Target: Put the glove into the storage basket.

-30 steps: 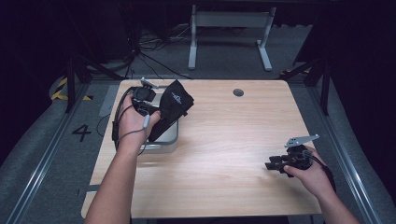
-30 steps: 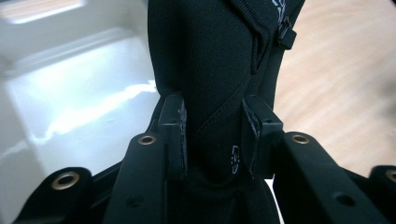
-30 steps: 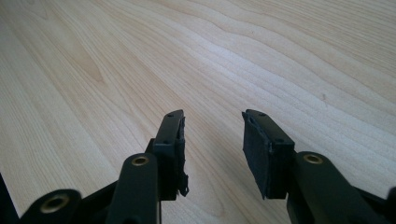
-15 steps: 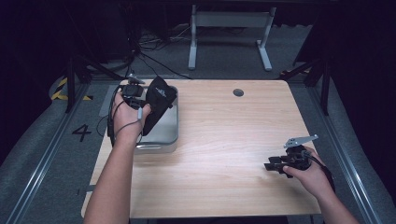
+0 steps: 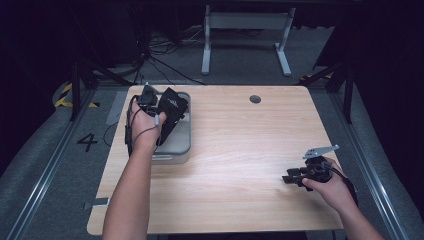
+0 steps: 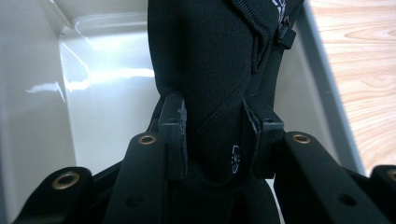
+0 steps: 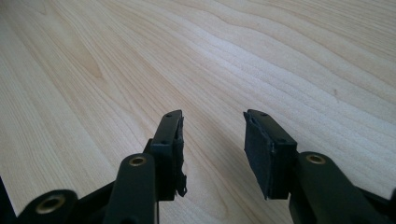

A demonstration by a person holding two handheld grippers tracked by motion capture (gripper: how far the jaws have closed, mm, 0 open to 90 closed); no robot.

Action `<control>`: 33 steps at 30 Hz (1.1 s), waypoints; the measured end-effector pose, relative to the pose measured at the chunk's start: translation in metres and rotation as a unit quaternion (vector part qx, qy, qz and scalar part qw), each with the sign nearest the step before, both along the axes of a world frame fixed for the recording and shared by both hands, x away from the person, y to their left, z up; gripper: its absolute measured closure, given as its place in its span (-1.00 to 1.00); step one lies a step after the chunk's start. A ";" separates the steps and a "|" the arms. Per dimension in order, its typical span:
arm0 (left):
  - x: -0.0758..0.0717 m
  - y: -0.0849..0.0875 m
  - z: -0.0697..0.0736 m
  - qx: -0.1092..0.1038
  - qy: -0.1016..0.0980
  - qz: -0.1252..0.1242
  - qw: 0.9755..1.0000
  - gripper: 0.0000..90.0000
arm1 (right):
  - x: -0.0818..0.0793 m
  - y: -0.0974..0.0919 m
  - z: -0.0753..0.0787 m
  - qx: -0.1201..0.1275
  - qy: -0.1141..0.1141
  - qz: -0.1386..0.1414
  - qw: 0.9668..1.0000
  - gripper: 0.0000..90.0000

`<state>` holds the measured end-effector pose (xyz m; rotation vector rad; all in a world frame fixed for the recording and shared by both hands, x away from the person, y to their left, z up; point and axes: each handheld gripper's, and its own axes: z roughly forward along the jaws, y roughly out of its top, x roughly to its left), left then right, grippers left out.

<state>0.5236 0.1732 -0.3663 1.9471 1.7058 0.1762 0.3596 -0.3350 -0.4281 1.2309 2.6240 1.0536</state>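
Black pouch (image 6: 210, 70): we see our left tool (image 6: 212, 135) clamping it over the grey bin (image 5: 181, 142) at the bench's (image 5: 240, 150) far-left corner; our right tool (image 7: 212, 149) rests low near the right edge, jaws apart, holding nothing.

Black fabric pouch (image 6: 215, 70) upright over grey bin (image 5: 181, 142).

Black fabric pouch (image 6: 210, 70), small white print; grey bin (image 5: 181, 142); light woodgrain table (image 5: 250, 150); possibly off-white bin interior.
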 end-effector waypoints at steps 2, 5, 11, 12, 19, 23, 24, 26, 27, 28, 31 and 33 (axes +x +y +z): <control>0.004 0.000 -0.005 0.002 0.009 0.003 1.000 0.45 | 0.000 0.000 -0.001 0.001 0.002 0.000 1.000 0.29; 0.008 0.001 -0.013 0.004 0.020 0.012 1.000 0.44 | 0.000 0.000 -0.001 0.000 0.003 0.000 1.000 0.29; 0.014 0.005 -0.026 -0.004 0.040 0.022 0.999 0.44 | 0.000 0.001 -0.001 0.001 0.004 -0.001 1.000 0.28; 0.015 0.004 -0.029 -0.004 0.043 0.026 0.999 0.43 | 0.000 0.001 -0.001 0.001 0.004 -0.001 1.000 0.28; 0.019 0.006 -0.038 0.001 0.063 0.025 0.998 0.39 | 0.000 0.001 -0.001 0.002 0.002 0.000 1.000 0.28; 0.017 0.008 -0.035 0.022 0.045 0.030 0.998 0.00 | 0.000 0.001 -0.001 0.002 0.002 0.001 1.000 0.27; 0.016 0.007 -0.033 0.027 0.039 0.030 0.998 -0.12 | 0.000 0.002 -0.001 0.003 0.002 0.001 1.000 0.27; 0.014 0.007 -0.030 0.040 0.031 0.029 0.998 -0.15 | 0.000 0.002 -0.001 0.002 0.001 0.002 1.000 0.27; 0.012 0.007 -0.028 0.042 0.025 0.029 0.998 -0.18 | 0.000 0.002 -0.001 0.002 0.001 0.001 1.000 0.27; 0.010 0.007 -0.026 0.040 0.021 0.027 0.999 -0.19 | 0.000 0.002 -0.001 0.001 0.001 0.000 1.000 0.26; 0.002 0.006 -0.018 0.041 0.004 0.016 0.999 -0.17 | 0.003 0.001 0.000 0.001 -0.003 -0.003 1.000 0.26; -0.004 0.004 -0.011 0.038 -0.004 0.006 0.999 -0.15 | 0.004 0.001 0.001 0.001 -0.006 -0.004 1.000 0.26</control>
